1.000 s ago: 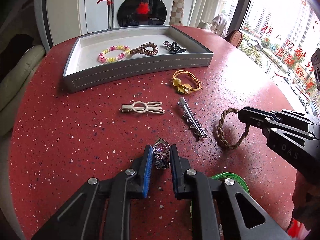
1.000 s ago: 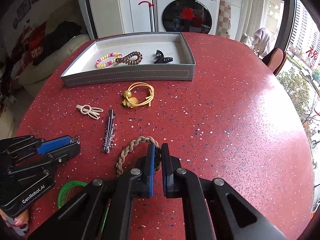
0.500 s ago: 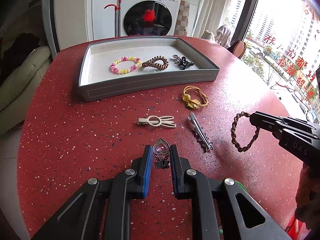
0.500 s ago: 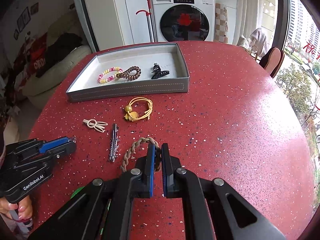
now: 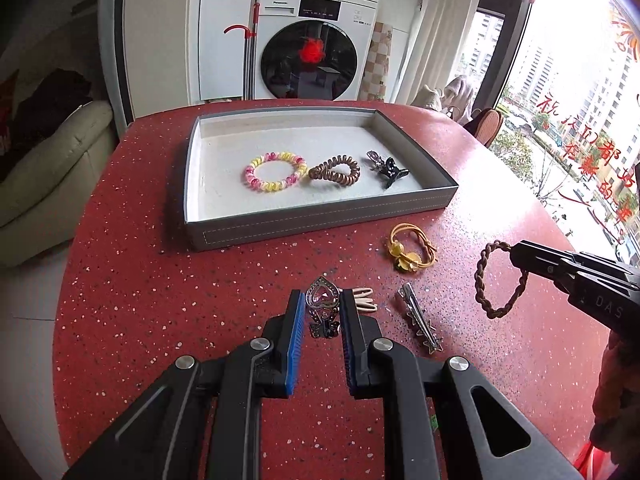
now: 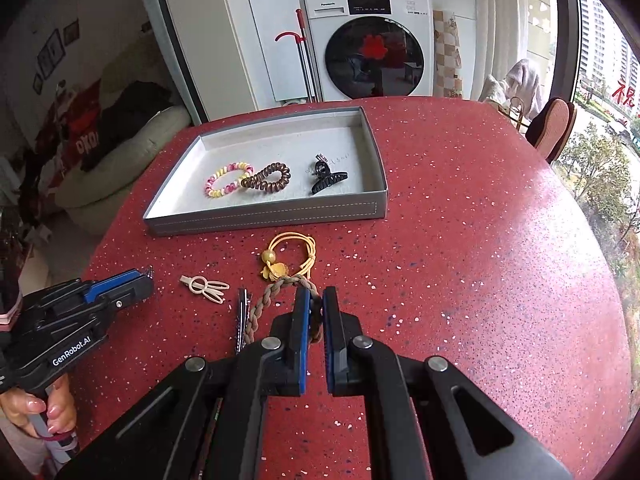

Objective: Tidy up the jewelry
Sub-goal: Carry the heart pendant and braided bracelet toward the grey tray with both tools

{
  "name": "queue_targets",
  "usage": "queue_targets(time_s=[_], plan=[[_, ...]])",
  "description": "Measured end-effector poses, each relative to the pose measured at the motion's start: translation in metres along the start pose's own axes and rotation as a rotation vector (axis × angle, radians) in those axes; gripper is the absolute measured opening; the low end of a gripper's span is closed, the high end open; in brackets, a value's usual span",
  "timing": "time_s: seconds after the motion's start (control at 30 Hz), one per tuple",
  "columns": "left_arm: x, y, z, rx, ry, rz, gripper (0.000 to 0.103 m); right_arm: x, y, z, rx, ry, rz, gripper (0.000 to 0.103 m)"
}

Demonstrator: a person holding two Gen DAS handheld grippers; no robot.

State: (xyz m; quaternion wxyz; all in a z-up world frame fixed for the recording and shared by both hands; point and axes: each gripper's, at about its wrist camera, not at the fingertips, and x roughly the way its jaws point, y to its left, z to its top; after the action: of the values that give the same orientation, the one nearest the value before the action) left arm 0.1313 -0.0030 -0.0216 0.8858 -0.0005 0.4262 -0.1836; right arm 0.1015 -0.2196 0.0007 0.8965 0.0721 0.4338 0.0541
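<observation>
My left gripper [image 5: 321, 304] is shut on a silver heart-shaped hair clip [image 5: 322, 307] and holds it above the red table. My right gripper [image 6: 315, 310] is shut on a brown braided hair tie [image 6: 276, 300], which hangs as a loop [image 5: 498, 280] in the left wrist view. The grey tray [image 5: 320, 222] at the back holds a pink-and-yellow coil tie [image 5: 275, 171], a brown coil tie [image 5: 335, 170] and a black claw clip [image 5: 386, 168]. On the table lie a yellow flower tie [image 5: 410, 246], a cream clip [image 6: 205, 288] and a silver spiked clip [image 5: 420, 322].
The round red speckled table [image 6: 480, 260] stretches wide to the right of the tray [image 6: 280, 216]. A washing machine [image 6: 368, 40] and a cream sofa [image 5: 44, 160] stand behind. A green ring lies hidden under the grippers. A hand [image 6: 44, 412] grips the left tool's handle.
Both grippers have risen and moved toward the tray, carrying the heart clip and the braided tie up off the table. The tray now looks closer and more centred.
</observation>
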Motion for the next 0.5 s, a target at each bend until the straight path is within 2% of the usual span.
queue_targets(time_s=[0.5], plan=[[0.024,0.022,0.06,-0.02,-0.04,0.029,0.036,0.026,-0.004,0.061,0.037,-0.025,0.044,0.007]])
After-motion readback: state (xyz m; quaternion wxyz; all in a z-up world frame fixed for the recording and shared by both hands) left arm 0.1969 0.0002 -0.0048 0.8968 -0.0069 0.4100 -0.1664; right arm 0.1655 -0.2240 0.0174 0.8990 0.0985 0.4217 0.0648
